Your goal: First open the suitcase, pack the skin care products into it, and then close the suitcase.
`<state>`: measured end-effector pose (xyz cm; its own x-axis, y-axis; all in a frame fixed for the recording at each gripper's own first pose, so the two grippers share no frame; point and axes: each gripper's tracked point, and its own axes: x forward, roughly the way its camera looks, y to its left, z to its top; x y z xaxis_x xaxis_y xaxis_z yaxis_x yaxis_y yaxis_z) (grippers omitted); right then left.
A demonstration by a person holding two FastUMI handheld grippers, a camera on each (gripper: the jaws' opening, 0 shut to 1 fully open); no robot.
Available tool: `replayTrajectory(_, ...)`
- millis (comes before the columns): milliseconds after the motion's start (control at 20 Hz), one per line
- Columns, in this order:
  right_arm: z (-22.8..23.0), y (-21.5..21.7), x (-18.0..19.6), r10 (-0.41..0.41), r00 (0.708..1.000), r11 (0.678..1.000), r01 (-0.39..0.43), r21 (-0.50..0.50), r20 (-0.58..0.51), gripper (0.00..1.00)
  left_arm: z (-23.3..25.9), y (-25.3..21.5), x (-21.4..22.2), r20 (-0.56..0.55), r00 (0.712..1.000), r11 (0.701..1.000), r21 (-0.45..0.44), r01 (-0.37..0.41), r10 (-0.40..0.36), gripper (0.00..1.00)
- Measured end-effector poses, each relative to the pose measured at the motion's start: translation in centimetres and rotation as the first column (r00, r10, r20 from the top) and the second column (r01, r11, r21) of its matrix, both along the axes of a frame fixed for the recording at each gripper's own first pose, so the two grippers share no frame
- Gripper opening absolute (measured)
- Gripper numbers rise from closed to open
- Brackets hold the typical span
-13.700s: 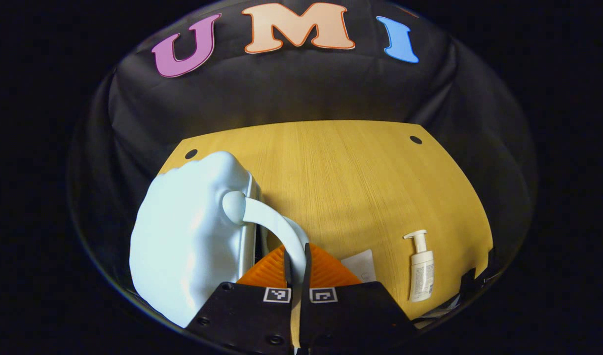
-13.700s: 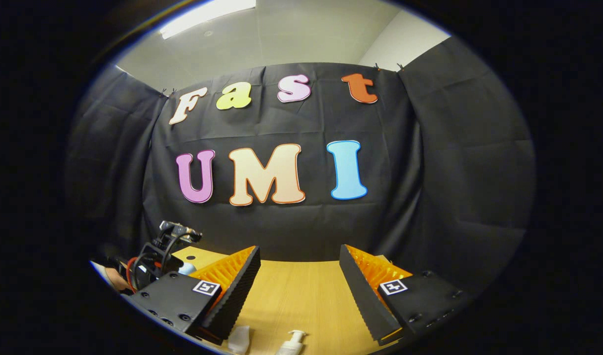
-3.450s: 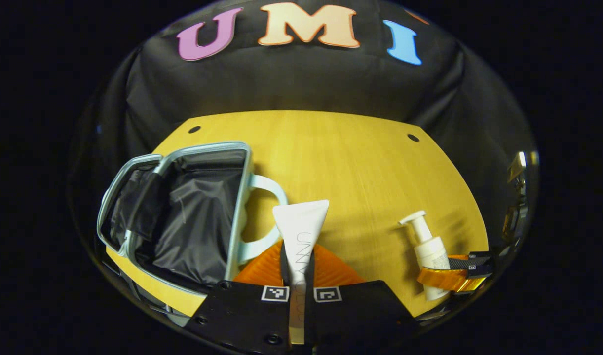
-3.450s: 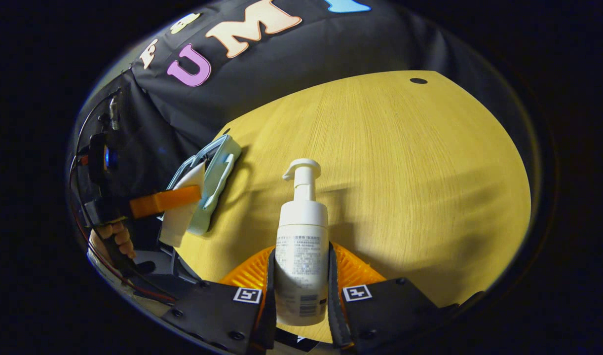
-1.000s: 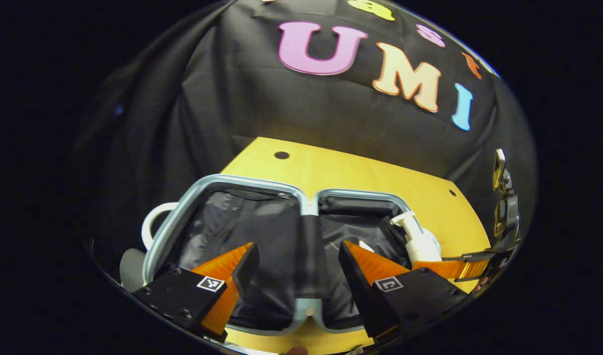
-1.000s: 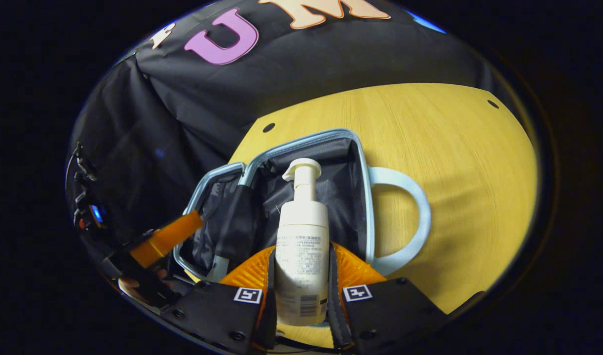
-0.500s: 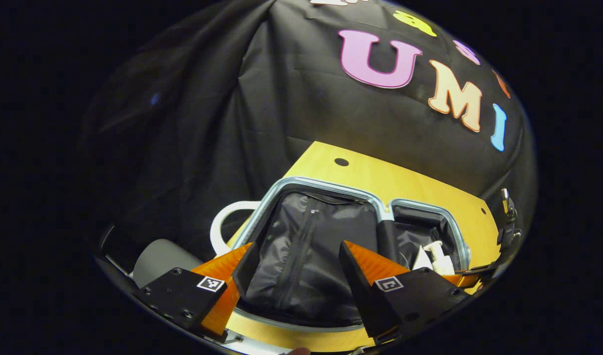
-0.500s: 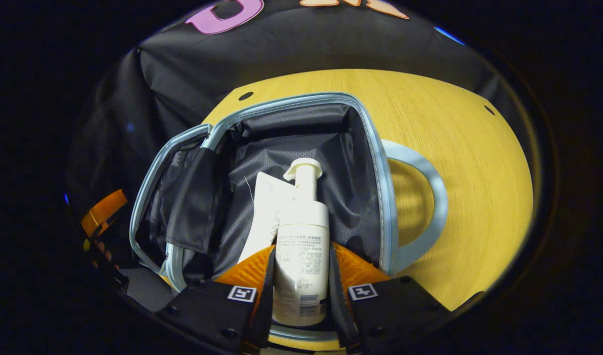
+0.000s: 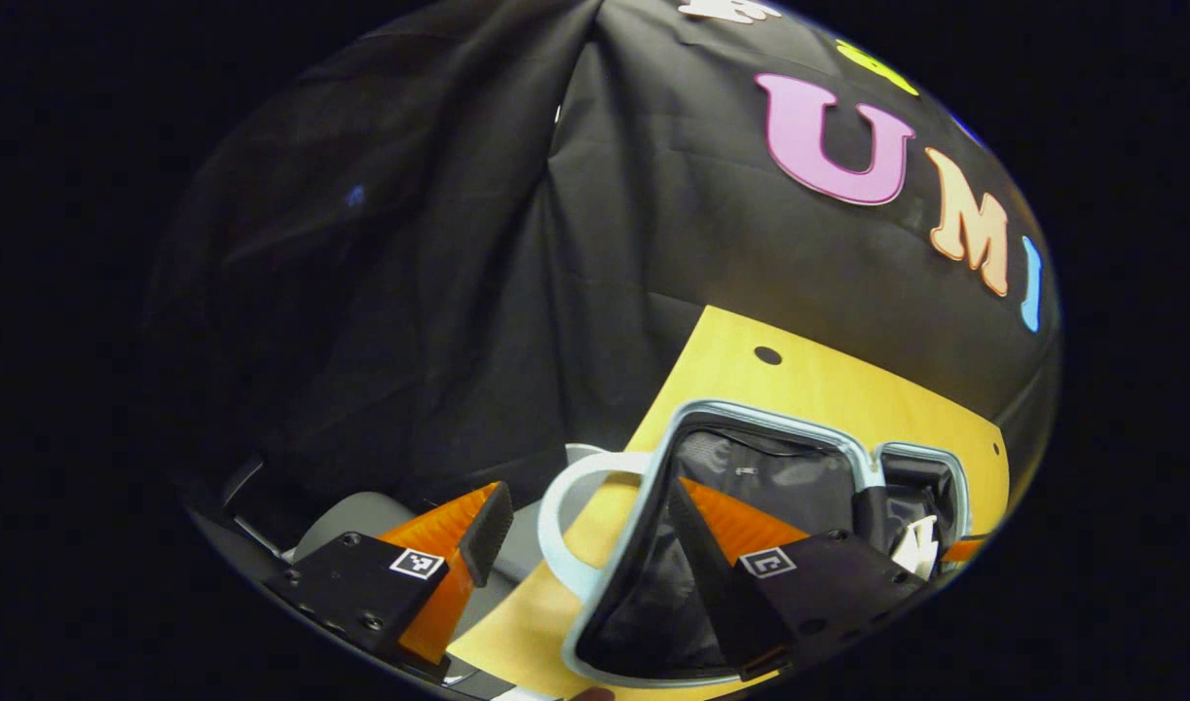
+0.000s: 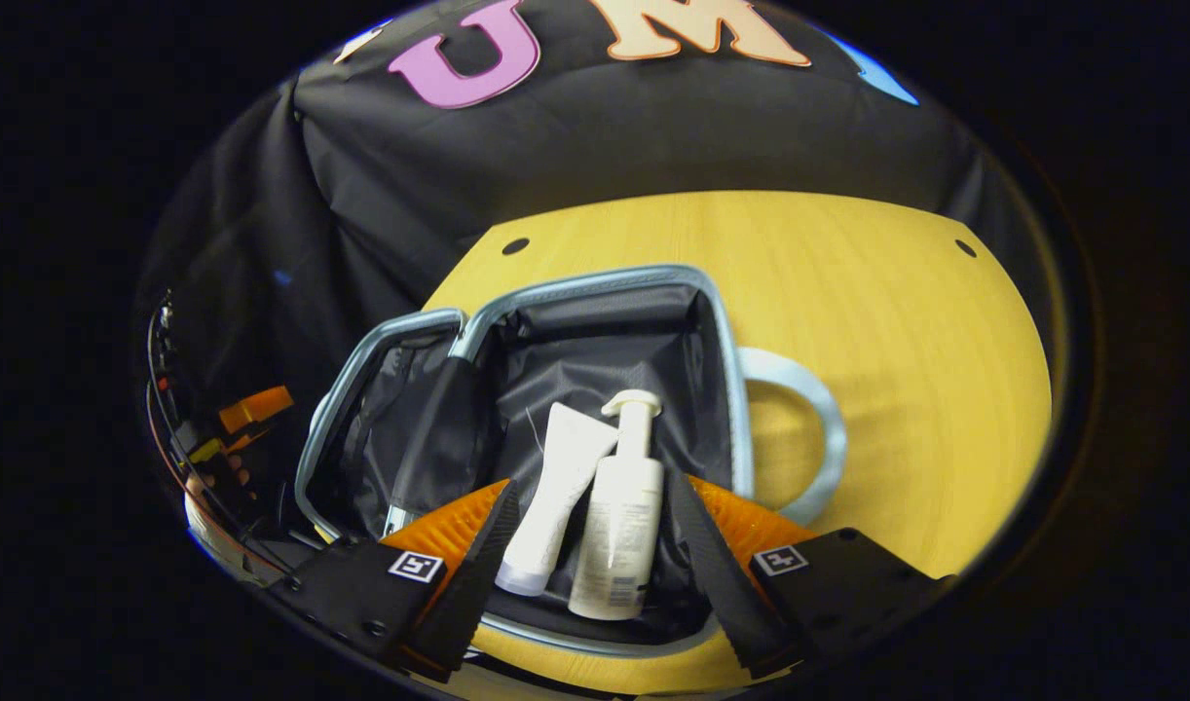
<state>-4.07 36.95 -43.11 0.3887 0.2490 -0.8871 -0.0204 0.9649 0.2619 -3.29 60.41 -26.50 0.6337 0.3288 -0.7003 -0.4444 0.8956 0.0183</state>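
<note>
Suitcase point(image 10: 595, 282) is lying open flat on the wooden table point(image 10: 897, 321), both halves showing dark lining, hinge strip running between them. In the right gripper view, the pump bottle point(image 10: 619, 526) and the tube point(image 10: 556, 506) are lying side by side in the right-hand half, the one with the pale handle loop point(image 10: 809, 438) on its outer edge; their long axes are running near-to-far, bottle head pointing far, tube's flat crimped end far and leaning toward the bottle neck. Right gripper point(image 10: 587, 574) is hovering just above them with its jaws spread wide, gripping nothing, one finger on each side of the pair. Left gripper point(image 9: 583, 545) is likewise spread and empty, sitting at the left-hand half's outer edge, where a second handle loop point(image 9: 571, 516) is showing between its fingers. Packing is looking done; closing is the step left, judging by this. The relation that matters: the left-hand half is the empty one to fold over, hinge lying near-to-far, and the left gripper is the nearer to that half's free edge. The right one would need to clear out of the way first.
</note>
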Motion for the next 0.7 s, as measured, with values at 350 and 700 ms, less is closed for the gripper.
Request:
replayTrajectory(350,1.8,-5.8,1.3,-0.106,0.993,0.991,0.11,-0.072,0.057,0.97,-6.5,2.6,0.0,-0.117,0.993,0.997,-0.076,-0.006,-0.003,0.93)
replayTrajectory(700,1.6,-6.0,0.7,-0.101,0.994,0.991,0.104,-0.081,0.047,0.99,-10.1,3.4,0.6,-0.223,0.97,0.989,-0.134,0.063,-0.092,0.75)
